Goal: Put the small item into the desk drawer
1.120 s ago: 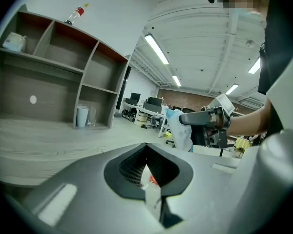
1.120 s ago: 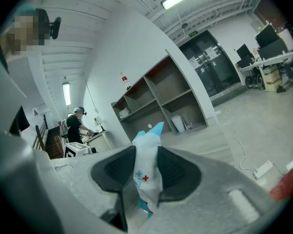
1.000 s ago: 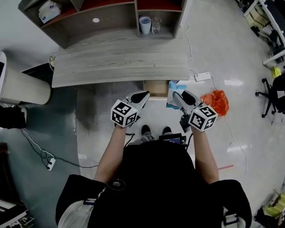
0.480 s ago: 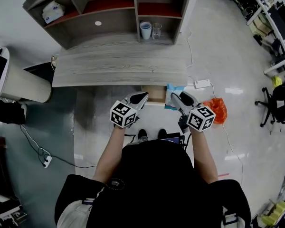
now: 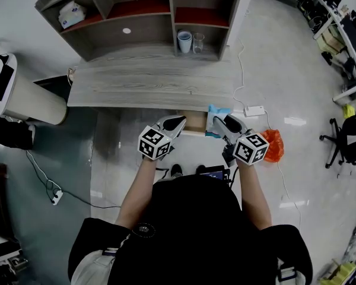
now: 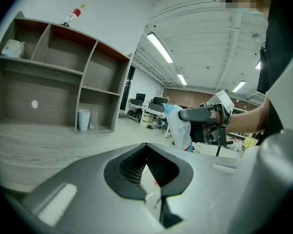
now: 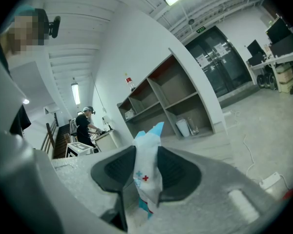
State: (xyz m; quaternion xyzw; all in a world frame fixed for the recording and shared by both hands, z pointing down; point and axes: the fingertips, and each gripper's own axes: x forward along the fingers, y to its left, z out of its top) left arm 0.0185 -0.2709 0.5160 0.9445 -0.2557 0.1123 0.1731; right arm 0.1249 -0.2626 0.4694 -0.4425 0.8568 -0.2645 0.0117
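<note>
Right gripper (image 7: 146, 165) is hovering near the desk (image 5: 148, 85), by what looks like its open drawer (image 5: 196, 122), pinching the white-and-blue packet (image 7: 147, 138); left gripper (image 6: 149, 167) is hanging pressed together, empty. Delivery is probably beginning: the next move is calling for lowering the packet in and releasing.

The small item (image 7: 146, 172) is a soft white packet with light-blue ends and small blue and red crosses. It stands upright, pinched between the jaws of the right gripper (image 5: 218, 121), just off the front edge of the desk (image 5: 148, 85). The desk drawer (image 5: 195, 122), tan inside, juts out from under that same edge, right beside the packet.
</note>
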